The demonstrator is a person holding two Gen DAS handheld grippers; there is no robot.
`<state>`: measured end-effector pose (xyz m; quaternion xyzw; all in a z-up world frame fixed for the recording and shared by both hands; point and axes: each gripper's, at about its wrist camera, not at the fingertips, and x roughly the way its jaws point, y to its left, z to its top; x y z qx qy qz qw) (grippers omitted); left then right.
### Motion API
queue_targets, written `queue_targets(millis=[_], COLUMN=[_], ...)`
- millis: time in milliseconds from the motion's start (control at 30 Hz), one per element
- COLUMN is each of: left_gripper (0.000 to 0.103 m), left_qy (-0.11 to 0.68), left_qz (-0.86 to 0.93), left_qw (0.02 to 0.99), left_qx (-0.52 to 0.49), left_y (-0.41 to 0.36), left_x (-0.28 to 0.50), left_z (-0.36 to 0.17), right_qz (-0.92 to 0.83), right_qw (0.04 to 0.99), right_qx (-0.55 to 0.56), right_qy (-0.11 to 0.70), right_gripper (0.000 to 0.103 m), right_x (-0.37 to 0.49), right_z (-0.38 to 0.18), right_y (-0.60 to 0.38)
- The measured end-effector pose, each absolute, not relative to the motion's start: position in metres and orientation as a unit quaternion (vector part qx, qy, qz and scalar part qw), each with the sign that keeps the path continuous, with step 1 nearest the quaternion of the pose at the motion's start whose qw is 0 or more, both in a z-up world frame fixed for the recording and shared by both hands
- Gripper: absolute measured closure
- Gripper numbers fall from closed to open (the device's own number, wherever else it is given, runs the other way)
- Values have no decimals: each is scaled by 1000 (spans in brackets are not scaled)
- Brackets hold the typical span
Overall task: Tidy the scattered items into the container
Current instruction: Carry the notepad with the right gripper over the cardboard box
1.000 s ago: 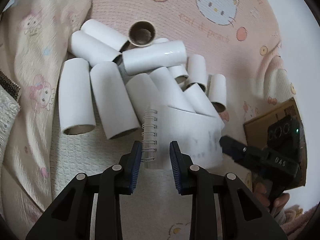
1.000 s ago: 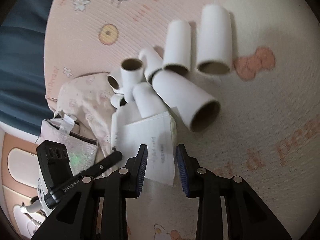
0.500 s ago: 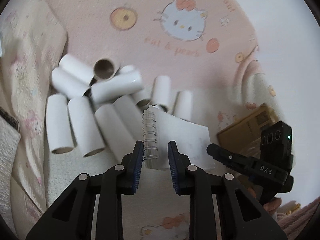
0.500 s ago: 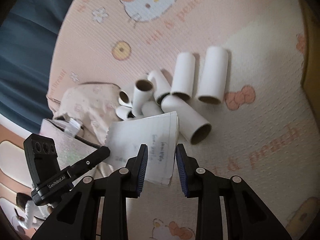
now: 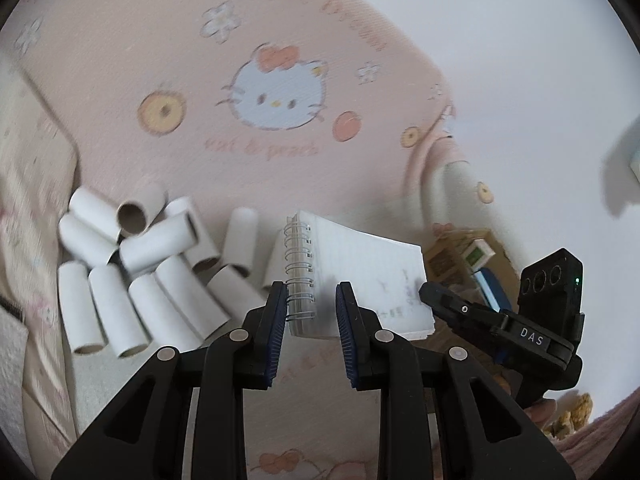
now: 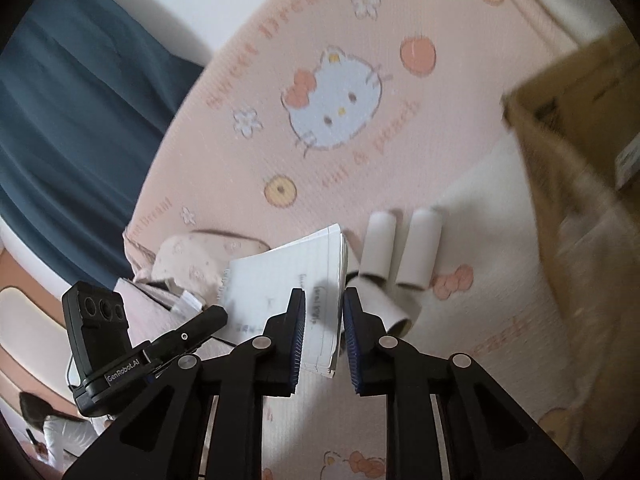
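One spiral notebook [image 5: 360, 276] up off the bedspread [image 5: 280, 40], pinched between left gripper [image 5: 312, 300] at the coil and right gripper [image 6: 324, 312], just closing, at the far edge; cardboard box [image 6: 580, 92] nearby, paper tubes [image 5: 132, 276] all unpacked.

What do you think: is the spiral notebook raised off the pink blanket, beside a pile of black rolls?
Not quite: the rolls are white, not black, as the left wrist view shows. The notebook is raised off the blanket beside them.
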<state>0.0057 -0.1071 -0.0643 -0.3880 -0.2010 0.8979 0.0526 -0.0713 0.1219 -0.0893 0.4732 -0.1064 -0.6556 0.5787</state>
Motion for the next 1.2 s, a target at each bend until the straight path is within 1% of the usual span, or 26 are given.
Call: queue_targets(millis=[367,600,967,1200], left_gripper=[75,75,75,75], left_qy=[-191,-179,-187,-132], left_qz=[900,899,865,854], left_qw=[112,155,239,278], left_qx=[-375,-368,-400,-419], left_y=[-56,-6,78,142], left_x=[-34,-63,-127,-157], left_z=[-39,-29,-45,-57], right_qz=[-704,-734,-777,-801], right_qw=[551,518,453,403], right_qx=[432,422,409,409], right_qy=[-120,-120,-156,-172], right_gripper=[86,86,86,86], right_x=[-104,-133,-180,-212], right_z=[-39,-25,-19,-14], right_y=[168,206,290,338])
